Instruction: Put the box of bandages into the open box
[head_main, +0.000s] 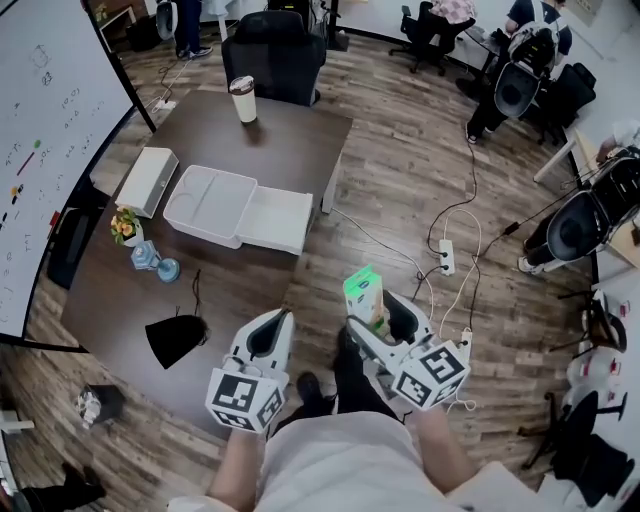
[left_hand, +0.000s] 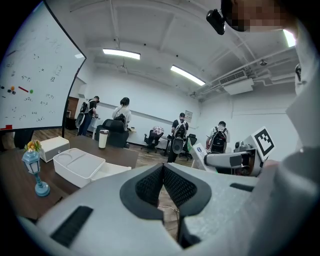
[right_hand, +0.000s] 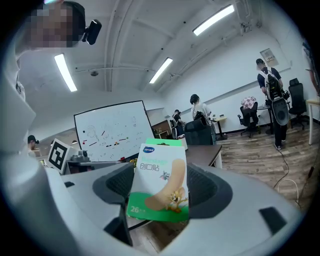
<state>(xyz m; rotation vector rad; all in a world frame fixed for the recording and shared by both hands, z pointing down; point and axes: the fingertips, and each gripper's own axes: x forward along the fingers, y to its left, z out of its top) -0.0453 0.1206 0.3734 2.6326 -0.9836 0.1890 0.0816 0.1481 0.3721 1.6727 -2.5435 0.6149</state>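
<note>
- Broadly, the brown table (head_main: 250, 140) takes up the upper left of the head view, and the person stands off its lower right corner, over the wooden floor
- On it the open box (head_main: 205, 200), white and shallow, sits at centre left of the frame, with its lid (head_main: 276, 220) folded out flat on the right side; nothing shows inside it
- The left gripper (head_main: 268, 332), at lower centre, has its pads pressed together with nothing between them; in the frame it is the nearer of the two to the open box, but it carries nothing
- The right gripper (head_main: 376, 318), at lower centre right, is pinching the box of bandages (head_main: 363, 292), so it is the one placed to deliver
- That green and white carton stands up out of the jaws, its long axis along them and its printed face turned to the right gripper view's camera
- From the carton the open box lies up and to the left in the head view, well apart, beyond the table's edge and the flat lid; the coming move looks like a reach along that diagonal, probably with the carton tipped flat for so shallow a tray
</note>
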